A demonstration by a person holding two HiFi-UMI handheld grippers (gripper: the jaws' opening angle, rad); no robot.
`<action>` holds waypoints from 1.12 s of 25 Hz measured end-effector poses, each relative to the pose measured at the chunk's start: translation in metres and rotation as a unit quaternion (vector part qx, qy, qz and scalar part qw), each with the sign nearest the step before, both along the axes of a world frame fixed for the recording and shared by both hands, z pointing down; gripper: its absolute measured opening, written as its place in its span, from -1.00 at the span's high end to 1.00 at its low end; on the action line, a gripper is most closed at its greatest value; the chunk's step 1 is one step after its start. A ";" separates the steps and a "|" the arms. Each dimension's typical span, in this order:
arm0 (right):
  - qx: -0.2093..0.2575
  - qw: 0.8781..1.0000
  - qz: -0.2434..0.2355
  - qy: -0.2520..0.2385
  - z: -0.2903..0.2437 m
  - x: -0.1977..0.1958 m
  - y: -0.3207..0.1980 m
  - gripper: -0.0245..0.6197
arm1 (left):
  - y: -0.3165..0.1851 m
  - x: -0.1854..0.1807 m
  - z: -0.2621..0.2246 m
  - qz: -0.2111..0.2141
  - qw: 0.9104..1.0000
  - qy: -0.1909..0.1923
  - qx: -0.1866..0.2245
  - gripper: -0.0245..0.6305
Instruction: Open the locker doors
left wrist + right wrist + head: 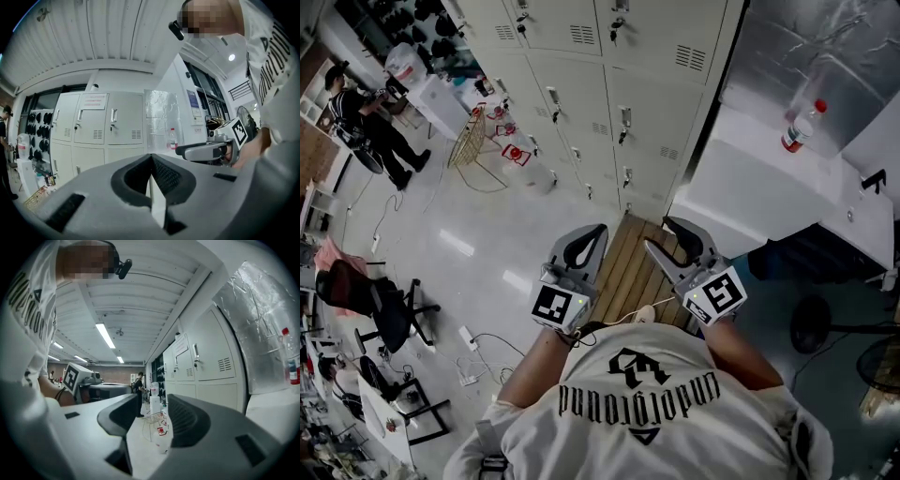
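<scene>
Lockers (581,103) matt painted metal, glossy floor (478,253), wood slats (628,272), crinkly foil sheet (806,47), plastic btl (800,128)

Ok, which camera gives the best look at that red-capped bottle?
The head view: the bottle shows whole, on the white counter. The left gripper view has it small and far; the right gripper view clips it at the picture's edge.
</scene>
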State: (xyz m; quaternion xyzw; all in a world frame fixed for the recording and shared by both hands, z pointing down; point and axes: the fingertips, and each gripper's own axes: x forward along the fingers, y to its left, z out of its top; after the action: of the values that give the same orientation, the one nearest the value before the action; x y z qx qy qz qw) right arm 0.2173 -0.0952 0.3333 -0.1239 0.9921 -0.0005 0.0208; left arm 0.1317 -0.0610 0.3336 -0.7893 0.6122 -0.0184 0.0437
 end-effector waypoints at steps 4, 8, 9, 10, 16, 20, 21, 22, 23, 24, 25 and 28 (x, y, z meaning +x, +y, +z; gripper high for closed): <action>0.001 1.000 0.014 -0.005 0.000 0.001 -0.029 0.29 | -0.034 0.004 -0.007 0.015 1.000 0.013 -0.010 0.90; -0.001 1.000 0.030 -0.007 0.004 -0.004 -0.052 0.28 | -0.065 -0.004 0.000 0.040 0.999 -0.008 0.003 0.90; -0.002 0.999 0.033 -0.006 0.006 -0.007 -0.057 0.29 | -0.073 -0.007 0.001 0.044 0.999 -0.009 0.004 0.90; -0.002 0.999 0.035 -0.005 0.009 -0.011 -0.062 0.29 | -0.082 -0.011 0.002 0.048 0.999 -0.009 0.007 0.90; -0.003 0.999 0.051 0.000 0.033 -0.058 -0.100 0.28 | -0.129 -0.046 0.018 0.082 0.997 -0.008 0.012 0.90; 0.002 0.998 0.067 -0.009 0.043 -0.108 -0.128 0.28 | -0.152 -0.093 0.027 0.100 0.994 -0.023 0.021 0.90; 0.004 0.997 0.072 -0.010 0.047 -0.120 -0.134 0.28 | -0.156 -0.106 0.029 0.104 0.994 -0.027 0.024 0.90; 0.004 0.997 0.077 -0.010 0.053 -0.132 -0.141 0.28 | -0.159 -0.119 0.031 0.105 0.994 -0.023 0.025 0.90; 0.004 0.997 0.082 -0.008 0.059 -0.144 -0.148 0.28 | -0.162 -0.131 0.031 0.104 0.994 -0.017 0.021 0.90; 0.004 0.996 0.088 -0.007 0.065 -0.155 -0.155 0.28 | -0.165 -0.143 0.033 0.105 0.994 -0.012 0.016 0.90; 0.001 0.995 0.095 -0.005 0.072 -0.165 -0.161 0.28 | -0.169 -0.154 0.038 0.107 0.994 -0.009 0.010 0.90; -0.012 0.993 0.117 0.000 0.088 -0.190 -0.178 0.28 | -0.182 -0.182 0.053 0.123 0.992 -0.008 0.003 0.90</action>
State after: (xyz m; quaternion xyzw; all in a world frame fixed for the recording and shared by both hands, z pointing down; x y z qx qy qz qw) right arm 0.0276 -0.2733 0.4218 -0.2395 0.9707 -0.0103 0.0192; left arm -0.0499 -0.2433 0.3870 -0.8580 0.5106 -0.0176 0.0527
